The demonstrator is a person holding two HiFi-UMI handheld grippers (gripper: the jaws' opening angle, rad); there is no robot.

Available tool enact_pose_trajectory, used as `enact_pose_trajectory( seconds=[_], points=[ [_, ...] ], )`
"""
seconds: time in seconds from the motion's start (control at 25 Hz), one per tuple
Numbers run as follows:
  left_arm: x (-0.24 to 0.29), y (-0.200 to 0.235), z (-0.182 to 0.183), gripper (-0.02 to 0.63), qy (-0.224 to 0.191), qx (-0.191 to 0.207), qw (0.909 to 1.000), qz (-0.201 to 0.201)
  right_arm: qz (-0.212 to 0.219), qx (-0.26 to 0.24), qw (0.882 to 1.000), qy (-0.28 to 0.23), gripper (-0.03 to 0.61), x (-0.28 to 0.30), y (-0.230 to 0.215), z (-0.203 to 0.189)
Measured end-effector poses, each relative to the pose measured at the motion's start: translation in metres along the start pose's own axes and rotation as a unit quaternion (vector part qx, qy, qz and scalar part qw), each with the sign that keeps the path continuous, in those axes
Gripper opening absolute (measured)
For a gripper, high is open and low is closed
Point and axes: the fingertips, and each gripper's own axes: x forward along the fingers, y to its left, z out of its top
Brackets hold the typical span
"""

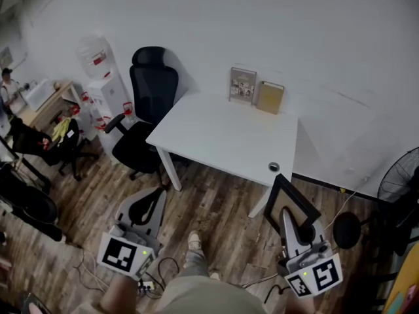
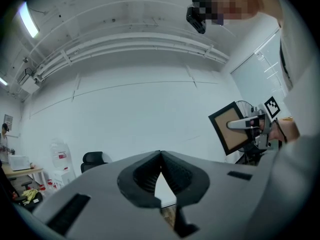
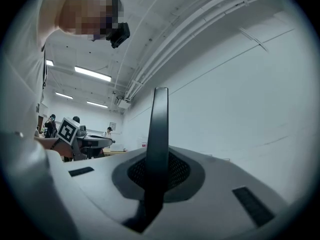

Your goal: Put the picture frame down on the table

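My right gripper (image 1: 288,216) is shut on a black picture frame (image 1: 292,200) with a brown back. I hold it in the air over the wooden floor, just short of the white table's (image 1: 222,136) near right corner. In the right gripper view the frame (image 3: 159,129) stands edge-on between the jaws. From the left gripper view the frame (image 2: 230,129) shows at the right, tilted. My left gripper (image 1: 157,195) hangs at the lower left over the floor, shut with nothing in it; its tips (image 2: 161,155) meet.
Two upright frames (image 1: 243,85) (image 1: 270,97) lean on the wall at the table's back edge. A cable hole (image 1: 273,167) sits near its front right corner. A black office chair (image 1: 147,103) and water dispenser (image 1: 101,84) stand left; a fan (image 1: 399,175) and stool (image 1: 347,229) right.
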Motion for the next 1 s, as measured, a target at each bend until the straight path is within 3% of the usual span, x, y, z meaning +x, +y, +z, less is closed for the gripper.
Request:
enact_pose_trajectory(
  seconds=[0.32,0.56,1.0],
  points=[
    [0.038,0.019,-0.021,0.021,0.018,-0.009,0.9997,-0.015,-0.006,0.012,1.0,0.011,0.031,0.041,-0.017,-0.015],
    [0.067,0.044,-0.037,0.021,0.027,-0.032,0.9987,-0.03,0.004,0.052,0.998,0.025,0.031,0.082,-0.019,-0.031],
    [0.138,0.156,-0.052,0.021,0.03,-0.046,0.9977,-0.041,0.006,0.052,0.998,0.026,0.031,0.221,-0.022,-0.032]
  ],
)
